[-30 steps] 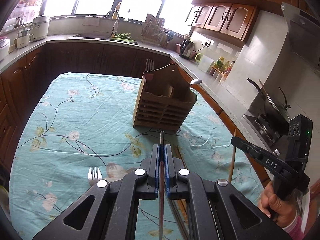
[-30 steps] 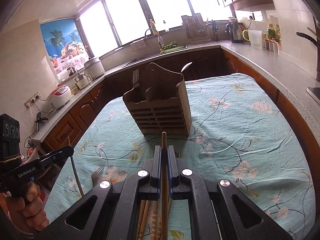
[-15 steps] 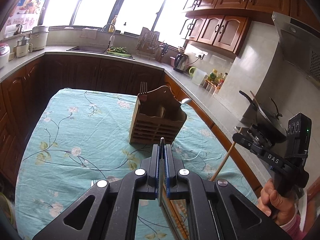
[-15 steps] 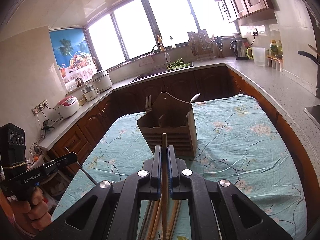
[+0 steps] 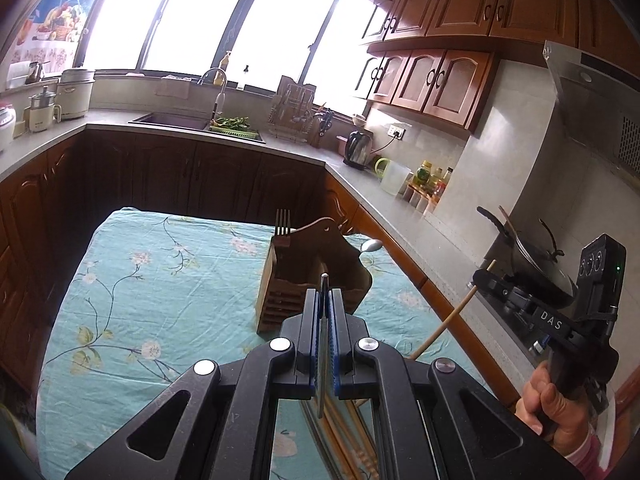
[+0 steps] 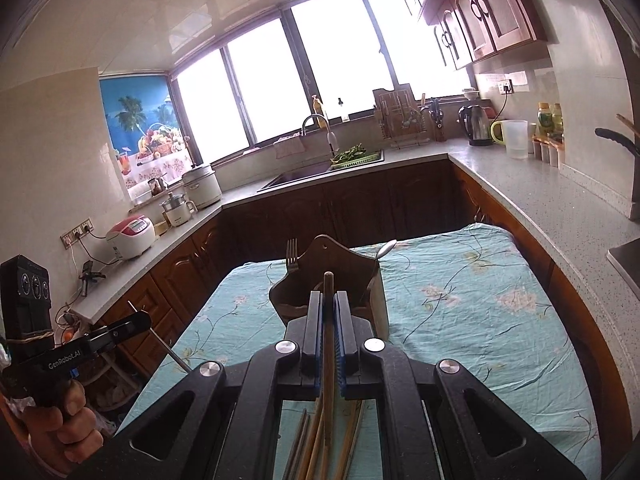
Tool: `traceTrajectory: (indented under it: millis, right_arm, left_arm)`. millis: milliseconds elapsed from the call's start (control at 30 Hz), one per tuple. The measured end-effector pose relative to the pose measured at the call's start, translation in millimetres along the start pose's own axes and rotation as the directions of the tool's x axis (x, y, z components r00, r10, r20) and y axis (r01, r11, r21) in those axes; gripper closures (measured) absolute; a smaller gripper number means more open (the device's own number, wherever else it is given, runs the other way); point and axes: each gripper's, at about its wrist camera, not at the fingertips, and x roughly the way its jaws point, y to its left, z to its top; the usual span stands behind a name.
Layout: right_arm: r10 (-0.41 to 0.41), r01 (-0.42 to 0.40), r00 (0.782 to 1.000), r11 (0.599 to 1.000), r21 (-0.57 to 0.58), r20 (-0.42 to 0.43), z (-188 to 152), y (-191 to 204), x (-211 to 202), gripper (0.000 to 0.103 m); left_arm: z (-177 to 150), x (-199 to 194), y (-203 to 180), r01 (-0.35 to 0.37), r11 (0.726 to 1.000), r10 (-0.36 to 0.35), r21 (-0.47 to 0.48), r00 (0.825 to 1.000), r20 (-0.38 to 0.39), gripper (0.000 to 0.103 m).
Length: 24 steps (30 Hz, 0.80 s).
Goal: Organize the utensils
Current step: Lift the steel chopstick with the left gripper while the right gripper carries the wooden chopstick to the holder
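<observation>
Both grippers' jaws clamp single chopsticks above the wooden holder [image 5: 312,280].

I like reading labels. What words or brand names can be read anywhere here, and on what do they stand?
"DAS": on the arm of the right tongs.
"GenRobot.AI": on the arm of the left tongs.
Bottle labels on the counter and the rice cooker's panel: too small to read.

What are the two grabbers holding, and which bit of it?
The left gripper pinches a thin metal chopstick near its top end. The right gripper pinches a wooden chopstick, also near its top end.
</observation>
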Motion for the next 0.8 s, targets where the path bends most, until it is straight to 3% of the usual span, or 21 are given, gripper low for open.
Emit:
traceTrajectory:
  millis: [500,800]
  right_arm:
    - [-0.030,0.028,0.978,1.000,0.012,0.204,90,-5,23,0.098]
    - [-0.082,0.072,0.978,0.996,0.059,0.193,98,-27,76,0.098]
  left_arm:
    - [66,59,8,-0.030,0.999,0.025,0.032,0.990,0.136,0.101]
    - [82,125,24,-0.062,0.998,0.062,-0.005,0.985,0.164,0.101]
